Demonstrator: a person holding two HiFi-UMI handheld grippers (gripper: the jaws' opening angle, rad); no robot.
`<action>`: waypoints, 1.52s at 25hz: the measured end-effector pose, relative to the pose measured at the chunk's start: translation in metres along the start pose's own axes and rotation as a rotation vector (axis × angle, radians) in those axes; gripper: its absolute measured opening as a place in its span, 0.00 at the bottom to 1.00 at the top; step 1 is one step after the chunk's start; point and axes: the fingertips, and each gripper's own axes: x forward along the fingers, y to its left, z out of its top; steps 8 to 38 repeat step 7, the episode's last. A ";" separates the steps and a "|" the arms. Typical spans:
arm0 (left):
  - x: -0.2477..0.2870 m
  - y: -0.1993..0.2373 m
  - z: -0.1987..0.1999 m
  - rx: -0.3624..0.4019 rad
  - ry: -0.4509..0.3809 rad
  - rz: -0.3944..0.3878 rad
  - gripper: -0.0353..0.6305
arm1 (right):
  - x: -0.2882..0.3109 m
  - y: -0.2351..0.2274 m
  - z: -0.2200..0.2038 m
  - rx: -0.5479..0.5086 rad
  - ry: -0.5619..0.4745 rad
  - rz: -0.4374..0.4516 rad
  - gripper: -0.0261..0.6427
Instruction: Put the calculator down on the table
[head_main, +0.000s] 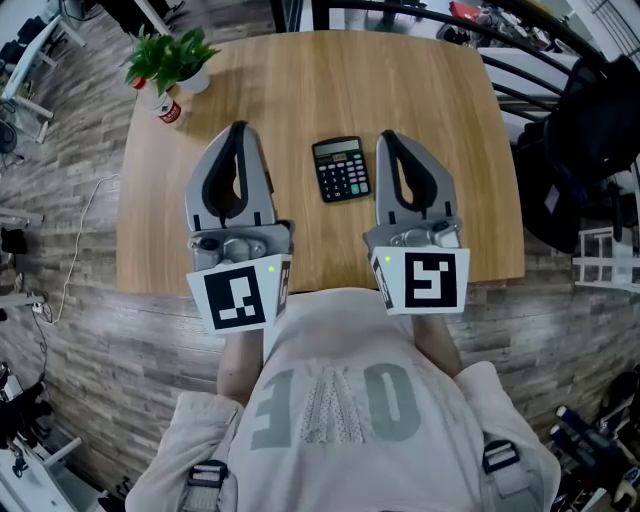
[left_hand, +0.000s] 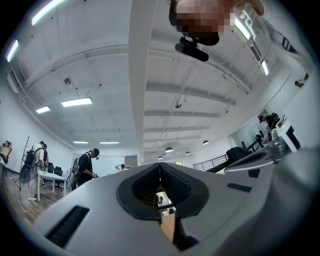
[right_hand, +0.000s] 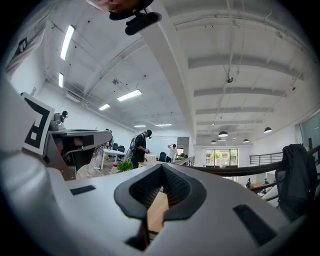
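Note:
A black calculator (head_main: 341, 168) lies flat on the wooden table (head_main: 300, 80), keys up, between the two grippers and touched by neither. To its left my left gripper (head_main: 238, 128) hangs over the table with its tips together and nothing in them. To its right my right gripper (head_main: 388, 136) is likewise shut and empty. In the left gripper view the left gripper (left_hand: 160, 167) points a little upward into the room, jaws meeting. In the right gripper view the right gripper (right_hand: 162, 168) points level, with only a strip of tabletop visible through the jaw hollow.
A small potted plant (head_main: 172, 60) and a red-labelled bottle (head_main: 168, 108) stand at the table's far left corner. A dark jacket on a chair (head_main: 590, 130) is off the right edge. A cable (head_main: 85, 230) trails on the floor at left. People stand far off in the room.

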 end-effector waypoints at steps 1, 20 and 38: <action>0.001 -0.002 0.001 -0.004 -0.007 -0.006 0.07 | -0.001 -0.002 -0.001 0.003 0.002 -0.005 0.07; 0.006 -0.008 0.000 0.004 -0.006 -0.015 0.07 | -0.001 -0.012 -0.006 -0.003 0.014 0.001 0.07; 0.006 -0.008 0.000 0.004 -0.006 -0.015 0.07 | -0.001 -0.012 -0.006 -0.003 0.014 0.001 0.07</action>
